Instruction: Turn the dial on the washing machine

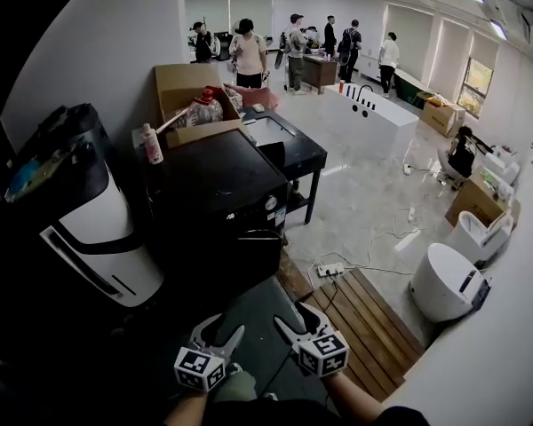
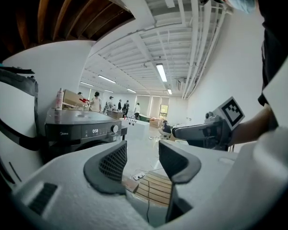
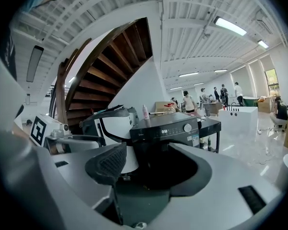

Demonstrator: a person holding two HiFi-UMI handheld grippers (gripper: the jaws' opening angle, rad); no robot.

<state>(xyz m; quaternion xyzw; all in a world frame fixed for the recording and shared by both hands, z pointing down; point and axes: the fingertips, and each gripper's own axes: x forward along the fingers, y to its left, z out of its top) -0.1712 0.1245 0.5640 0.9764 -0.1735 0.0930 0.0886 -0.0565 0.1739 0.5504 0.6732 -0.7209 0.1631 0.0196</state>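
The black washing machine (image 1: pixel 215 198) stands ahead of me, with its round silver dial (image 1: pixel 271 203) at the right end of the front panel. In the left gripper view the dial (image 2: pixel 114 128) sits beside a lit display; in the right gripper view the dial (image 3: pixel 187 127) shows above the jaws. My left gripper (image 1: pixel 220 334) and right gripper (image 1: pixel 295 322) hang side by side low in the head view, well short of the machine. Both stand open with nothing between their pads. The left gripper (image 2: pixel 143 159) frames bare floor, and the right gripper (image 3: pixel 153 164) points at the machine's front.
A white and black appliance (image 1: pixel 89 211) stands left of the machine. A cardboard box (image 1: pixel 191 91) and a pink bottle (image 1: pixel 151 145) sit behind it, beside a black table (image 1: pixel 289 145). A wooden slat platform (image 1: pixel 369 327), a power strip (image 1: pixel 329 270) and a white round unit (image 1: pixel 444 282) lie to the right. People (image 1: pixel 249 51) stand far back.
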